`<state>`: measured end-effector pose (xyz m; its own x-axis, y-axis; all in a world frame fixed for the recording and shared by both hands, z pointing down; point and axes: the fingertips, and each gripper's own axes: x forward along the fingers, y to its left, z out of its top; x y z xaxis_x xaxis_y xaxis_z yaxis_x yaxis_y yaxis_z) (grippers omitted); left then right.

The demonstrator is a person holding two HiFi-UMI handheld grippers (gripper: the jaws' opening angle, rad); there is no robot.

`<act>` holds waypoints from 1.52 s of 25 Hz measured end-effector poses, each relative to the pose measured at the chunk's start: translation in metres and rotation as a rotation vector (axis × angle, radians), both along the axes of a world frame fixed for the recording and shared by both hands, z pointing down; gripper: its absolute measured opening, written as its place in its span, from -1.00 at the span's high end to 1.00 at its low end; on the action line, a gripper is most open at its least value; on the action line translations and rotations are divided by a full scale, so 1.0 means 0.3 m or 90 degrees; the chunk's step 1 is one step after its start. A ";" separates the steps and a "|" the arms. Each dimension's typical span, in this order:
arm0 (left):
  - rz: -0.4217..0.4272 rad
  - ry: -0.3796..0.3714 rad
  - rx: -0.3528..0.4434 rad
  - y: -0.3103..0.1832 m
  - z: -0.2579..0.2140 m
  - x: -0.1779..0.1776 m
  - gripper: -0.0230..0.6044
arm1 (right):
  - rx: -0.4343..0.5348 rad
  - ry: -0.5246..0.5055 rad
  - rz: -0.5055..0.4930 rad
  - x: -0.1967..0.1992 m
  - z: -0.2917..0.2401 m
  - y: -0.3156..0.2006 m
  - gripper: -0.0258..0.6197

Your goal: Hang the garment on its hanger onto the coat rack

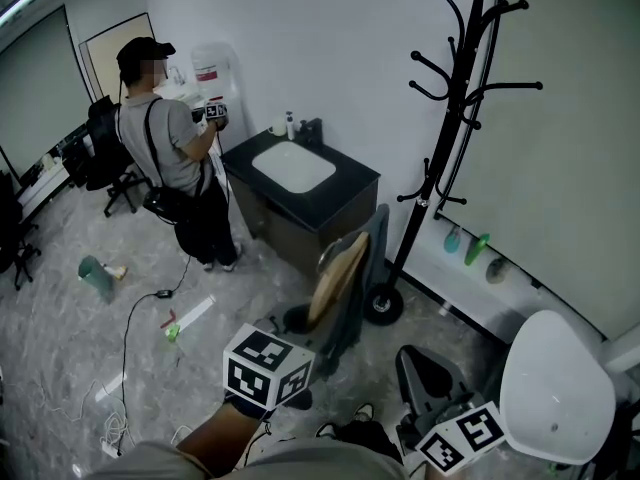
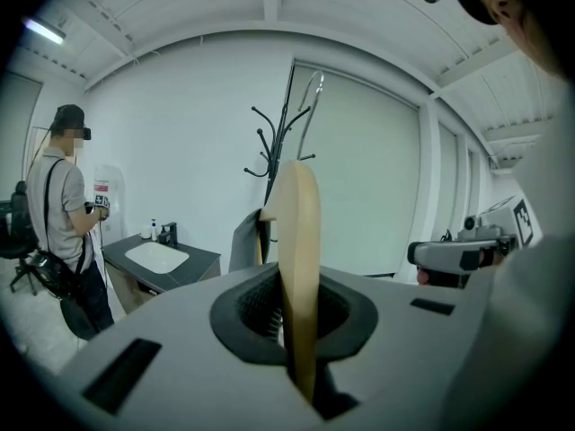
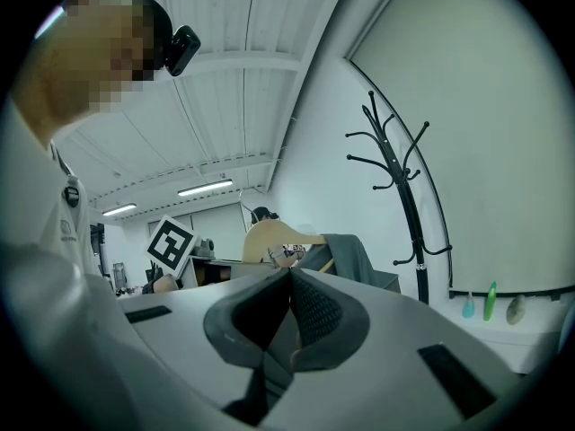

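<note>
Carrying is the step in hand, by our reading. The left gripper (image 2: 296, 330) is clamped tight on the pale wooden hanger (image 2: 299, 241), which stands edge-on and upright between its jaws. The grey garment (image 1: 362, 268) drapes off the hanger's far shoulder.

The load hangs in the air, well apart from the black metal coat rack (image 1: 455, 118). The rack stands on the floor at the foot of the white wall (image 1: 330, 48), all its pegs bare.

Method, as we judge it:
- keep the clamp firm;
- raise the thin metal hook (image 2: 306, 115) above a reachable peg;
- lower until the peg takes the weight, and only then let go.

The right gripper (image 3: 289, 317) has its jaws pressed together on nothing; it could steady the cloth.

Hard to read:
- We cannot tell which way the hook opens.
- The hanger hides most of the garment in the left gripper view.
- The head view's bottom edge cuts off the right gripper, leaving mainly its marker cube (image 1: 462, 440).
</note>
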<state>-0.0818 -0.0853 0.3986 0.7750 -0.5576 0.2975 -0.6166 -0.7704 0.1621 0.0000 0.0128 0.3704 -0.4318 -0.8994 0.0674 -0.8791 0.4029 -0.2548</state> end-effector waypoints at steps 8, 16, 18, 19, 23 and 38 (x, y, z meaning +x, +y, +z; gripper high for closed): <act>-0.039 -0.008 0.004 -0.344 -0.029 0.111 0.89 | 0.015 0.000 -0.041 0.128 -0.019 -0.326 0.87; -0.063 -0.012 0.011 -0.704 -0.066 0.299 0.89 | 0.063 0.043 -0.093 0.298 -0.105 -0.684 0.87; -0.071 -0.012 0.017 -0.783 -0.085 0.342 0.89 | 0.076 0.039 -0.102 0.334 -0.131 -0.746 0.87; -0.074 -0.012 0.019 -0.821 -0.097 0.361 0.88 | 0.077 0.038 -0.104 0.351 -0.142 -0.771 0.87; -0.077 -0.021 0.024 -0.965 -0.132 0.432 0.89 | 0.072 0.028 -0.103 0.408 -0.160 -0.858 0.87; 0.019 -0.026 0.013 -1.376 -0.140 0.763 0.88 | 0.068 0.032 0.012 0.588 -0.161 -1.061 0.87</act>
<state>0.1472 -0.4982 0.3565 0.7782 -0.5411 0.3188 -0.5997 -0.7909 0.1215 0.1764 -0.3056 0.3223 -0.4127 -0.9108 -0.0075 -0.8976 0.4081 -0.1666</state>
